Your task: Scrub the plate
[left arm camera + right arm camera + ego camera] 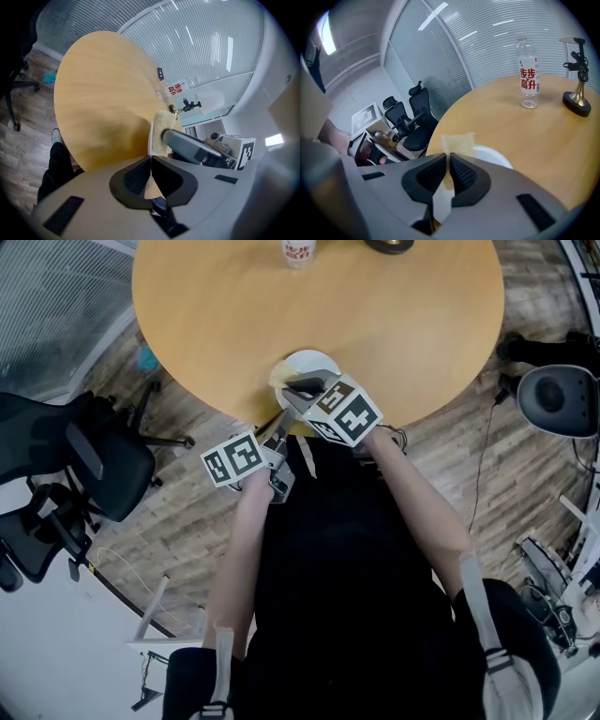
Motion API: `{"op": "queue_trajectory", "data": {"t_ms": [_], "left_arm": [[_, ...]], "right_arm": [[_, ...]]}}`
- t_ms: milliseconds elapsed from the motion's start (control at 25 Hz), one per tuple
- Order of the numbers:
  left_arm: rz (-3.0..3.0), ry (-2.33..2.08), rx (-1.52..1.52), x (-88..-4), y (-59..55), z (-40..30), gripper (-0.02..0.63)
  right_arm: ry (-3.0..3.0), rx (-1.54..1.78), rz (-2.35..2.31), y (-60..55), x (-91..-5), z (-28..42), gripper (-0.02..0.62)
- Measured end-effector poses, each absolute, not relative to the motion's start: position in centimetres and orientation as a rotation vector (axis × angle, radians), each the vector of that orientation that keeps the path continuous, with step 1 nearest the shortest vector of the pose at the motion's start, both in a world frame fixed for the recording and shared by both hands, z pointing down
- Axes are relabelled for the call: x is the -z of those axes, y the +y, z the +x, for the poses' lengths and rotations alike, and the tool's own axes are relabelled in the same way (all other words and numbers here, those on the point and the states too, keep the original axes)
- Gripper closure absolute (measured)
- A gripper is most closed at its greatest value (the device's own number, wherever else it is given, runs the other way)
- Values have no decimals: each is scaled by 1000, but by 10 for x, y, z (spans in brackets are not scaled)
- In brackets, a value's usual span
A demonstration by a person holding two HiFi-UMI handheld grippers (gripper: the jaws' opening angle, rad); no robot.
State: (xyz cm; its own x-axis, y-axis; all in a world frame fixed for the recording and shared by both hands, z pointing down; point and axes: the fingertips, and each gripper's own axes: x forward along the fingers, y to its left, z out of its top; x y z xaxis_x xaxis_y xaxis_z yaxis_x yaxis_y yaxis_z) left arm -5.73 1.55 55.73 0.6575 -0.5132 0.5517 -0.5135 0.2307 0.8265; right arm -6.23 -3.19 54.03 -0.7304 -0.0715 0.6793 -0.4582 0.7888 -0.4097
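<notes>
A small white plate (311,362) lies at the near edge of the round wooden table (375,324). My left gripper (277,424) is shut on the plate's near rim; in the left gripper view the plate (151,139) shows edge-on between the jaws of the left gripper (151,161). My right gripper (302,386) hovers over the plate, shut on a yellowish sponge (279,382) that rests against the plate. In the right gripper view the sponge (457,142) sticks out past the right gripper (447,159), over the plate (494,155). The sponge (164,123) also shows in the left gripper view.
A water bottle (528,77) and a black-based stand (577,101) sit at the table's far side. Black office chairs (84,465) stand on the wooden floor to the left. A grey round object (558,399) and cables lie to the right.
</notes>
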Motion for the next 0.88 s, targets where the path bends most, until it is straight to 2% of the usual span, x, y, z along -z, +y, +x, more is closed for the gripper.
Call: {"op": "queue_trajectory", "data": {"t_ms": [560,880], "left_arm": [[1392,-938,-10,-561,16,-60,583],[1391,-942,-10,-560,17,-59,583]], "right_arm": [[-2182,-851,673,-84,-568,19,561],[-2179,-816,575,-57,-570,8,561]]}}
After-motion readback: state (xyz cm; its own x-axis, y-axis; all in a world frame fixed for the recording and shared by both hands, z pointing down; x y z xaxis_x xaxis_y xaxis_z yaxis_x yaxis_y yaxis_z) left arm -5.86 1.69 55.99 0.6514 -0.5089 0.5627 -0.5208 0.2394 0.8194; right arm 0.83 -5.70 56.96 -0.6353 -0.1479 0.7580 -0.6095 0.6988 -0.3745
